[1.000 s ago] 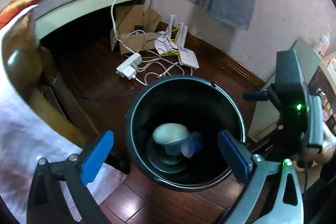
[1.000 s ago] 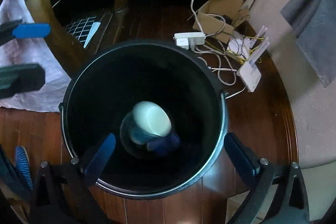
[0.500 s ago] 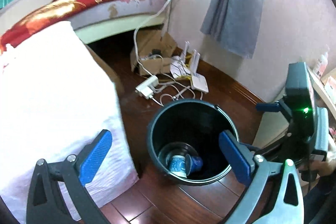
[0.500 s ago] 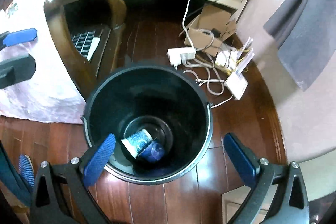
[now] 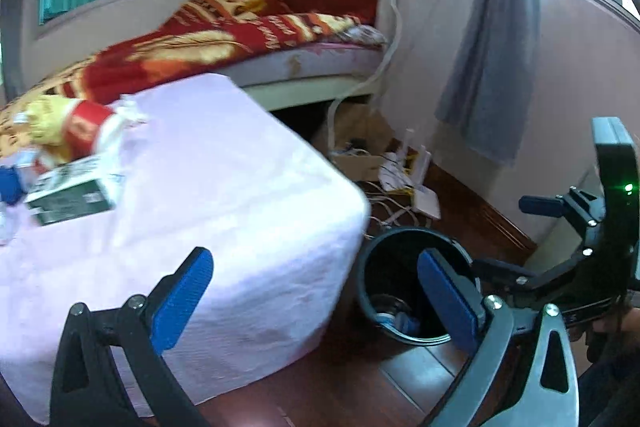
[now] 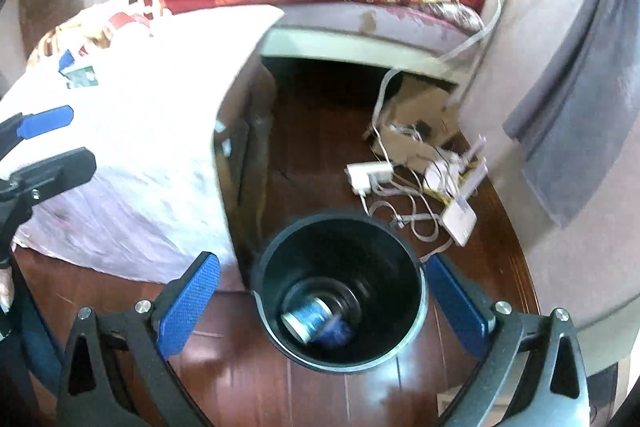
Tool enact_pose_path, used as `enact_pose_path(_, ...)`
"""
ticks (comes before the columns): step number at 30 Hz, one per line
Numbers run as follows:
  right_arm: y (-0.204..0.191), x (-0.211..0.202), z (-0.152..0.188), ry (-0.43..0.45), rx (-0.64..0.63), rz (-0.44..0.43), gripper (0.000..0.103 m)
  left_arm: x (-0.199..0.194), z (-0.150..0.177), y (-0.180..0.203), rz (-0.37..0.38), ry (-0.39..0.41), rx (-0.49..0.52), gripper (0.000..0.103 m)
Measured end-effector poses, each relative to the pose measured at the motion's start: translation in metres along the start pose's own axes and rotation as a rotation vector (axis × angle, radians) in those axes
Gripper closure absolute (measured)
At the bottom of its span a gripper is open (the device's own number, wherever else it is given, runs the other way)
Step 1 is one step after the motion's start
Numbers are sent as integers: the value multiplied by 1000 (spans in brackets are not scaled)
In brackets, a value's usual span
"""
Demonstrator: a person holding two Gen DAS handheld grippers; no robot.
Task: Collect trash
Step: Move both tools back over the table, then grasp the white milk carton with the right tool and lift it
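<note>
**So far: one cup binned, table litter outstanding**

Done: I count a blue-patterned cup (image 6: 310, 319) lying at the bottom of the bin (image 6: 416, 301), lower centre of frame.
Left, I judge: box (image 5: 70, 195) and wrappers (image 5: 68, 125) on the table (image 5: 224, 187), upper left.
Left gripper (image 5: 316, 297): jaws wide apart, empty.
Right gripper (image 6: 324, 307): same, above the bin.
Views: only the left shows the litter clearly; the right looks straight into the bin.
</note>
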State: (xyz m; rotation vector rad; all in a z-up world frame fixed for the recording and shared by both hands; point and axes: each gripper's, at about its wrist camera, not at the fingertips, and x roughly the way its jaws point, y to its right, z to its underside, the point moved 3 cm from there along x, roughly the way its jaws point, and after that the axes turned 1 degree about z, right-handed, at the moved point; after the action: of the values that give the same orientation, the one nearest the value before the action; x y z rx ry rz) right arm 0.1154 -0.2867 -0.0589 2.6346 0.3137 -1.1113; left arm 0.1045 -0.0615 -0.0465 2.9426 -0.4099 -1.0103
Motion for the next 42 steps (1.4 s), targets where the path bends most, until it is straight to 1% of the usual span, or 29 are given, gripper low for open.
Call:
enact_pose_path(8,-56,-1,-43,99,-55,-84,0,-28,8,-62,-124,41,-84,0)
enact_pose_path(15,-102,-1,-70,162,-81,-173,0,-56,18,-110,-211,76,-149,0)
enact_pose_path(19,-131,-3,-88,205,-94,-250,0,-74,25,-136,-241,100,-185,0)
enact_pose_path(22,-156,-3,-99,243,-119,-321,0,-84,33,-157,-277,111,-211,0)
enact_pose_path(25,-184,6,-113,236,-155,-375,0,-91,39,-175,-310,113,-237,0)
enact_pose_path(27,-203,15,-124,209,-182,-388,0,-92,40,-186,-351,113,-250,0)
enact_pose_path(29,-214,24,-133,186,-183,-407,0,-90,40,-197,-386,99,-262,0)
enact_pose_path(31,-230,40,-147,154,-193,-438,0,-87,40,-207,-401,91,-273,0)
enact_pose_path(33,-244,56,-159,138,-222,-439,0,-84,41,-217,-410,79,-282,0)
enact_pose_path(36,-259,80,-178,111,-244,-477,0,-83,44,-230,-418,74,-296,0)
enact_pose_path(39,-271,105,-194,73,-256,-487,0,-84,47,-238,-427,69,-312,0)
enact_pose_path(42,-280,115,-202,46,-258,-536,0,-85,50,-243,-430,62,-320,0)
